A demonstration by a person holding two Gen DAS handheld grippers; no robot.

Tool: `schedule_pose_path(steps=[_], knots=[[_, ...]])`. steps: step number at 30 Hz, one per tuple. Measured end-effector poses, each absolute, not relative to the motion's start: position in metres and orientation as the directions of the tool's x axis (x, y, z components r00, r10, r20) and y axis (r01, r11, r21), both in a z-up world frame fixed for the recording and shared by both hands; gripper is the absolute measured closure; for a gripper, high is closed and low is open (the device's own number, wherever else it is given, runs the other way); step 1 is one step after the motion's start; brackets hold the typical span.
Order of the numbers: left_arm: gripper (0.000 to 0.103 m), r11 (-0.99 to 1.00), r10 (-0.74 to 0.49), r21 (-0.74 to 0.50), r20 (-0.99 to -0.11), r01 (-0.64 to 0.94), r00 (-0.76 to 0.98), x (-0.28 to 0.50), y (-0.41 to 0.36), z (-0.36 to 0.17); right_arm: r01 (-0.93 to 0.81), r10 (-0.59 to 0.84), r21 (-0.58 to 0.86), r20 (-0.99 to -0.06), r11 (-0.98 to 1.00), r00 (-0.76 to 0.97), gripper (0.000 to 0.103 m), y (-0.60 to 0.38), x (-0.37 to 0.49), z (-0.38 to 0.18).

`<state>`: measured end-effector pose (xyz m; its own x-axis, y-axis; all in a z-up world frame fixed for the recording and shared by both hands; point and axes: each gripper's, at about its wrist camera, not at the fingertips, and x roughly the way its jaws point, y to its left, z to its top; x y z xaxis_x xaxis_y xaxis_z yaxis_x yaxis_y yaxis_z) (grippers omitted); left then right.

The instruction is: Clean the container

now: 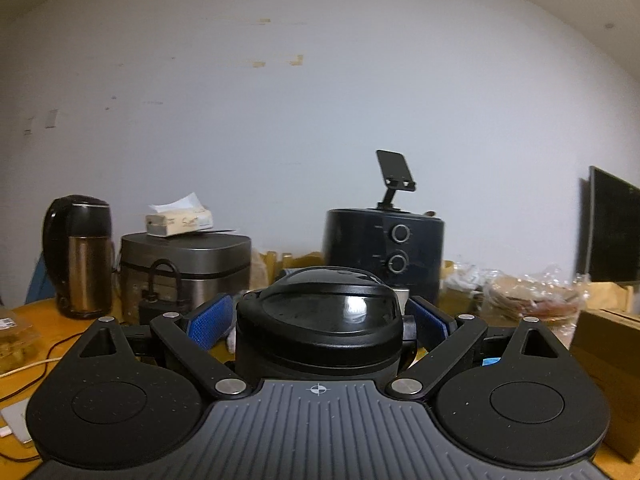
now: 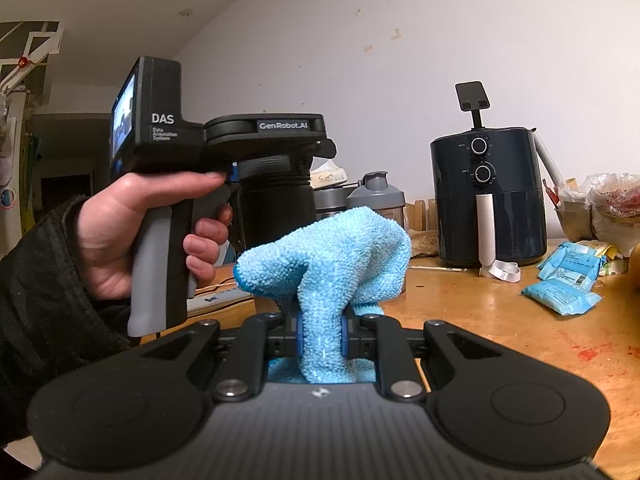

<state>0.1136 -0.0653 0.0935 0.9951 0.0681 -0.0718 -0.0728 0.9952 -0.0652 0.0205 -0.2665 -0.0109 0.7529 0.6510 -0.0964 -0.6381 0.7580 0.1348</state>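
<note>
Container: black lidded container (image 1: 320, 320) sits between the left gripper's blue pads, upright, its domed lid toward the left wrist camera; in the right wrist view its dark body (image 2: 276, 216) shows just under that gripper's head.
Left gripper: left gripper (image 1: 320, 320) has its fingers spread wide, one blue pad (image 1: 212, 320) on each side of the container; whether the pads press the wall I cannot tell.
Hand: a hand (image 2: 132, 232) in a dark sleeve wraps the left gripper's grey handle.
Right gripper: right gripper (image 2: 320, 340) has its fingers drawn close, pinching a light blue cloth (image 2: 332, 256) that bunches up above the pads.
Cloth and container: the cloth is just beside the container; contact cannot be told.
Table: wooden table (image 2: 500, 320) carries an air fryer (image 2: 488, 196), a kettle (image 1: 80, 256), a rice cooker (image 1: 184, 264) with a tissue pack (image 1: 180, 220) on top, and blue packets (image 2: 560, 296).
</note>
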Motion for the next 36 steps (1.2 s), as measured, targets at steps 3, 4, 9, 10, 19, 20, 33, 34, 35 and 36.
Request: schedule_pose_path(steps=[3,4,9,10,19,20,33,34,35,36], knots=[[0.008,0.993,0.096,-0.069,-0.075,-0.101,0.993,0.114,-0.068,0.095,-0.638,0.651,0.137,-0.097,0.758,0.752,0.090,-0.266,0.020,-0.011],[0.008,0.992,0.099,-0.067,-0.076,-0.104,0.992,0.114,-0.069,0.095,-0.638,0.651,0.137,-0.097,0.758,0.753,0.090,-0.266,0.020,-0.012],[0.014,0.991,0.112,-0.059,-0.080,-0.117,0.990,0.114,-0.073,0.097,-0.637,0.650,0.138,-0.102,0.759,0.753,0.090,-0.265,0.021,-0.012],[0.017,0.991,0.115,-0.057,-0.081,-0.120,0.990,0.114,-0.074,0.097,-0.637,0.650,0.138,-0.103,0.759,0.753,0.090,-0.265,0.020,-0.012],[0.026,0.992,0.111,-0.053,-0.085,-0.115,0.990,0.113,-0.076,0.098,-0.635,0.649,0.142,-0.104,0.760,0.754,0.090,-0.265,0.020,-0.013],[0.026,0.992,0.107,-0.053,-0.086,-0.112,0.991,0.112,-0.076,0.098,-0.634,0.649,0.142,-0.105,0.760,0.754,0.090,-0.265,0.020,-0.013],[0.027,0.998,0.008,-0.055,-0.072,-0.012,0.997,0.109,-0.065,0.095,-0.634,0.649,0.147,-0.107,0.759,0.753,0.090,-0.267,0.023,-0.014],[0.027,0.998,-0.004,-0.055,-0.070,0.000,0.998,0.108,-0.064,0.095,-0.634,0.650,0.148,-0.107,0.759,0.752,0.090,-0.267,0.023,-0.014],[0.027,0.998,-0.015,-0.055,-0.070,0.011,0.997,0.108,-0.063,0.095,-0.635,0.650,0.148,-0.107,0.758,0.752,0.090,-0.267,0.023,-0.014],[0.027,0.998,-0.028,-0.055,-0.070,0.024,0.997,0.108,-0.062,0.095,-0.635,0.651,0.148,-0.108,0.758,0.752,0.090,-0.267,0.024,-0.014]])
